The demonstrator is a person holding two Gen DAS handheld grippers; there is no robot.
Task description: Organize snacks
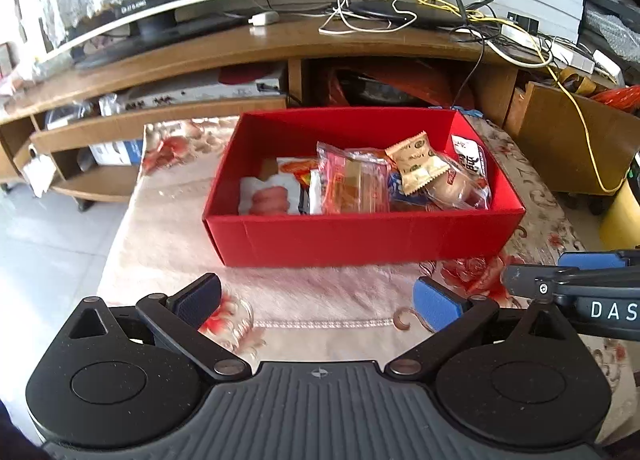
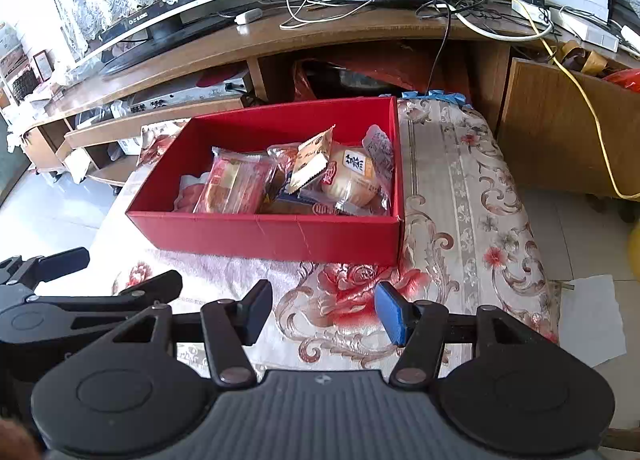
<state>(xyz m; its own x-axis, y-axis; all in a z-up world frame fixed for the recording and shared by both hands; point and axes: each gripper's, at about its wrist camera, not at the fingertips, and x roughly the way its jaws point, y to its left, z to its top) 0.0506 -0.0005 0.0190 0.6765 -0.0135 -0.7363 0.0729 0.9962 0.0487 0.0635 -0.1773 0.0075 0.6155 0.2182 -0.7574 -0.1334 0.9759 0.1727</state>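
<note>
- Landmark = red box [image 1: 360, 236], open-topped, sitting on floral tablecloth [image 1: 168, 228]; TV stand [image 1: 200, 48] behind it.
- Snacks all inside box, crowded twd its right half: red-wrapped cake pack [image 1: 354, 184], tan sachet [image 1: 416, 166] lying on top, clear-bagged bun [image 1: 456, 186] vs right wall, white/orange packet [image 1: 280, 190] flat at left. Far-left corner of box floor bare.
- No loose snack seen on cloth near the box.
- L gripper [image 1: 316, 302] near side of box, jaws spread wide, nothing btwn them.
- R gripper [image 2: 324, 310] also near side, twd box's right corner; jaws parted, empty – only cloth btwn pads.
- Box long axis runs left–right across both views; long front wall faces the grippers.
- Cake pack stands on edge, long axis roughly front-to-back in box; sachet tilted, one corner pointing up-right.
- Risks (judgement): pile is loose & leaning – nudging the cake pack could tip sachet/bun over. Slick film wrappers may slip from a shallow pinch. Pushing on a box wall could slide the box on the cloth. Two grippers sit close together, may clash if both reach in.
</note>
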